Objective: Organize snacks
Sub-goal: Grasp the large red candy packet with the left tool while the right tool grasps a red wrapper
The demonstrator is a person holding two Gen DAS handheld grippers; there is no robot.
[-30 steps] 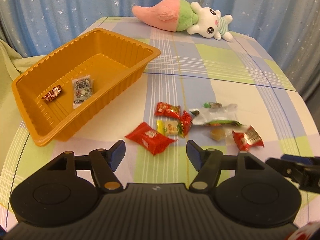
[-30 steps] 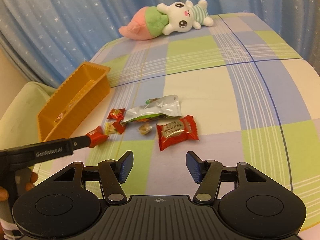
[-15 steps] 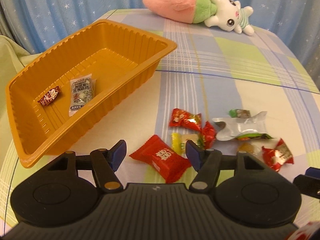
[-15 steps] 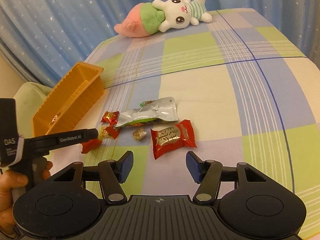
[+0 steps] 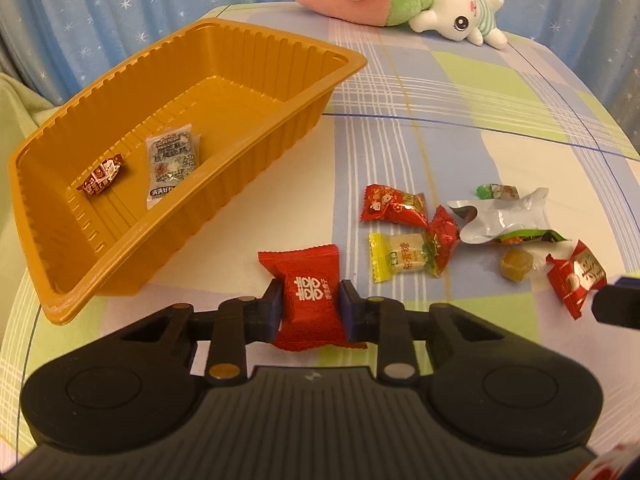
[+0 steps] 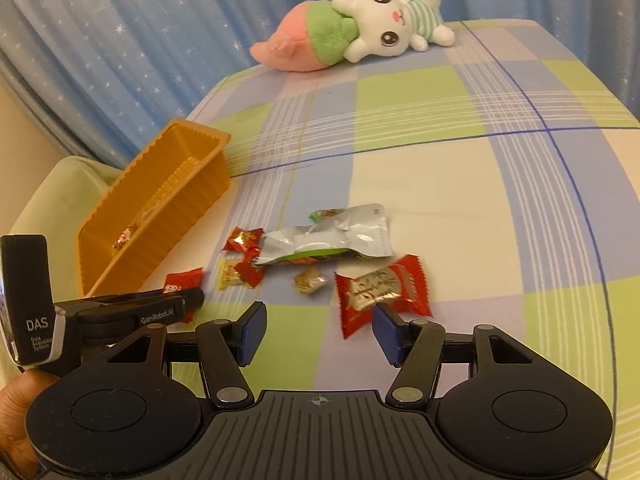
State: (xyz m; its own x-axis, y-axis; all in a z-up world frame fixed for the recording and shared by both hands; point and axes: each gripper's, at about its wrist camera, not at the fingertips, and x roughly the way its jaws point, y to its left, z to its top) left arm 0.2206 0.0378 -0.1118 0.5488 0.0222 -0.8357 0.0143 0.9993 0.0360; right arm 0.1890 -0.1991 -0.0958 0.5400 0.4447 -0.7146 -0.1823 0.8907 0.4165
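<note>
My left gripper [image 5: 308, 306] is shut on a red candy packet [image 5: 306, 276] just right of the orange tray [image 5: 248, 184]; it also shows in the right wrist view [image 6: 188, 298]. The tray holds a small dark red candy [image 5: 100, 174] and a clear sachet [image 5: 172, 164]. My right gripper [image 6: 318, 332] is open and empty, just short of a red and silver packet [image 6: 380, 288]. Loose snacks lie beyond: a silver pouch [image 6: 336, 236], a brown candy [image 6: 308, 280], a yellow candy [image 5: 398, 256] and small red candies [image 5: 392, 206].
A plush rabbit-and-carrot toy [image 6: 352, 32] lies at the table's far edge before a blue star curtain [image 6: 120, 40]. The tray [image 6: 160, 200] sits near the table's left edge, beside a green cushion [image 6: 52, 200]. The checked cloth [image 6: 460, 184] stretches to the right.
My left gripper has moved forward and down and shut on the red candy packet. My right gripper has come closer to the red and silver packet and stays open.
</note>
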